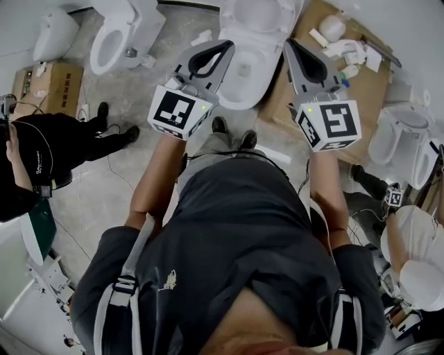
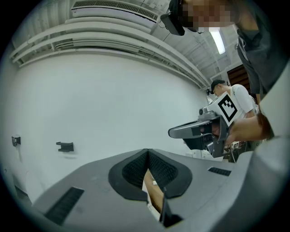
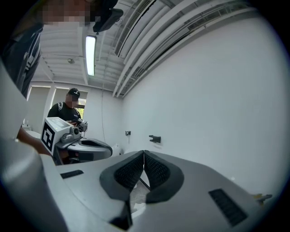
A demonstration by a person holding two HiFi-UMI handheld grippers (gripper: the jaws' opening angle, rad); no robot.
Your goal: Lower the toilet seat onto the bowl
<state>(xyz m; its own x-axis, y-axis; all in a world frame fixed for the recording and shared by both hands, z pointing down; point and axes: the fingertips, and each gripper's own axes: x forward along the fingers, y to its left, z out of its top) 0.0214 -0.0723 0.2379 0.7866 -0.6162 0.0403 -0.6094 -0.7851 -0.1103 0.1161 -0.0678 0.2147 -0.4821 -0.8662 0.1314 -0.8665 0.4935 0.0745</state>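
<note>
Dark shirt (image 1: pixel 236 229) and pack straps of the person wearing the camera fill the lower head view. Everything else is placed from the white toilet (image 1: pixel 239 87), which stands just beyond the person's shoes (image 1: pixel 233 133). Its bowl lies open to view. The toilet seat (image 1: pixel 262 19) seems to stand raised at the bowl's far side, though from this steep angle that oval could be the lid instead. On that reading, the lowering has not begun.

Both bare arms reach forward with elbows bent, the left forearm (image 1: pixel 156 184) on the toilet's left and the right forearm (image 1: pixel 326 187) on its right, so the two tools flank the bowl. The left hand-held gripper (image 1: pixel 226 47) hangs over the bowl's left rim and the right hand-held gripper (image 1: pixel 289 46) over its right edge. Their tips slant toward each other and toward the seat, and neither appears to touch the toilet.

Each gripper's own view shows its jaws clenched, pads meeting at the tip with nothing caught between them. Beyond the jaws is only a plain white wall (image 2: pixel 113 104), so both tools are probably held level or tilted upward, a ready pose short of contact. A closed tip should suit tipping the seat's top edge forward.
</note>
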